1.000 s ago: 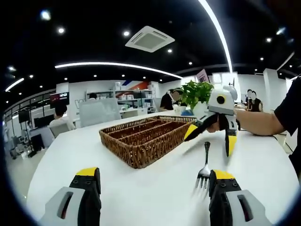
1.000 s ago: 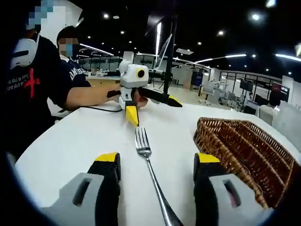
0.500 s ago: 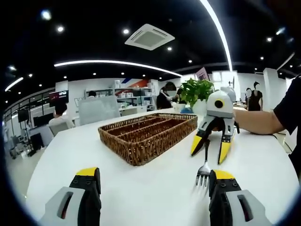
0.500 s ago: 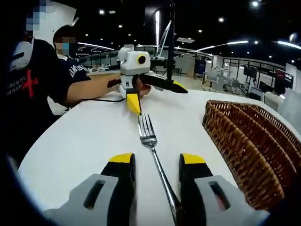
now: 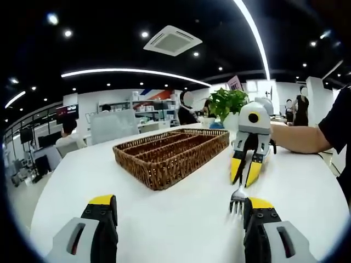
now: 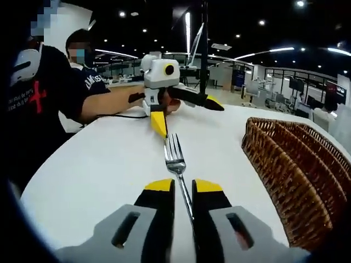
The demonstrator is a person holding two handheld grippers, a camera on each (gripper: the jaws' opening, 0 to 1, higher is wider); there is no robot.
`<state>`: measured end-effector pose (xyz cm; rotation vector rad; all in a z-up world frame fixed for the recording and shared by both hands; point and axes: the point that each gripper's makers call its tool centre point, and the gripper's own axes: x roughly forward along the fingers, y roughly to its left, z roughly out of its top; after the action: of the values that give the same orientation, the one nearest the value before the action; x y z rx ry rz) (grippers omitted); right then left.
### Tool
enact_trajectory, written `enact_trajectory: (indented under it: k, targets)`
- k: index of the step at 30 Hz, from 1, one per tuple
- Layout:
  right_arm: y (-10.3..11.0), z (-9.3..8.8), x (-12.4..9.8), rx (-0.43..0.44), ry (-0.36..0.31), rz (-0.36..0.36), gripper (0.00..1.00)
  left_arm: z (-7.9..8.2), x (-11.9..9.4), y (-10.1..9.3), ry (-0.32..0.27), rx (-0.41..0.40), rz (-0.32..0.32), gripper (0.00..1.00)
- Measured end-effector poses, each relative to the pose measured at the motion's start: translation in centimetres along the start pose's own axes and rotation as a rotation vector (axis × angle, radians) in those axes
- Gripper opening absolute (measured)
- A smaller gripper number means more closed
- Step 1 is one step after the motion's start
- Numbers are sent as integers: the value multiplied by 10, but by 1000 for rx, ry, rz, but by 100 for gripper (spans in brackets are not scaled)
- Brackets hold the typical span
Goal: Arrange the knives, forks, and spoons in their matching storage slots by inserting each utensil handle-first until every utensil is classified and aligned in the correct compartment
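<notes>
White round table [image 5: 164,219] in a big open office with ceiling lights, desks and people far back. Fork [image 6: 176,164] lies flat on the table, tines pointing away from the right gripper [image 6: 183,189], handle running back between its yellow-tipped jaws. Those jaws are pressed in on the handle from both sides, pinching the fork; only a thin gap shows, filled by the handle. In the left gripper view the same fork [image 5: 237,200] sits near the bottom right, tines toward the camera, with the right gripper [image 5: 245,170] angled down over its handle end, jaws nearly together.

Wicker cutlery tray [image 5: 170,155] sits on the table beside the fork, well apart from it, long slots split by dividers, no utensils visible in the slots. In the right gripper view the tray [image 6: 290,170] is on the right side, near edge close to the camera.

Left gripper [image 5: 178,211] has its jaws spread wide, low over bare table, holding nothing; its right jaw tip is just beside the fork tines. In the right gripper view the left gripper [image 6: 186,109] is beyond the fork tines, held in a hand [image 6: 164,103], jaws wide apart. Potted plant [image 5: 227,107] stands behind the tray.
</notes>
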<state>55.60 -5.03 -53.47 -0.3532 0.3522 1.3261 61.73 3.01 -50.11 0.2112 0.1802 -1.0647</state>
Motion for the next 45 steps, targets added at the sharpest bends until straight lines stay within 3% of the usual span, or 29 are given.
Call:
enact_trajectory:
  k: [2,10,15,17,23,26,35,45]
  targets:
    - [1,1,-1,-60,7,4,6,0,0,1,-2,-2,3,100]
    - [3,-1,-4,21,26,8,2,1,0,1,-3,-2,1,100]
    - [3,0,-5,-3,19,3,2,1,0,0,-2,0,0,100]
    - [1,1,-4,-51,5,-16,2,2,0,0,-3,0,1,100]
    - [-2,-1,-8,21,18,-13,1,3,-2,8,-9,-22,24,100]
    - [0,-2,-10,-32,28,-41,1,5,-2,9,-19,-25,29,100]
    - [-4,-2,-13,-49,62,-63,0,7,-2,9,-28,-31,30,100]
    - [-13,23,-40,-115,69,-136,0,7,0,8,-28,-31,27,100]
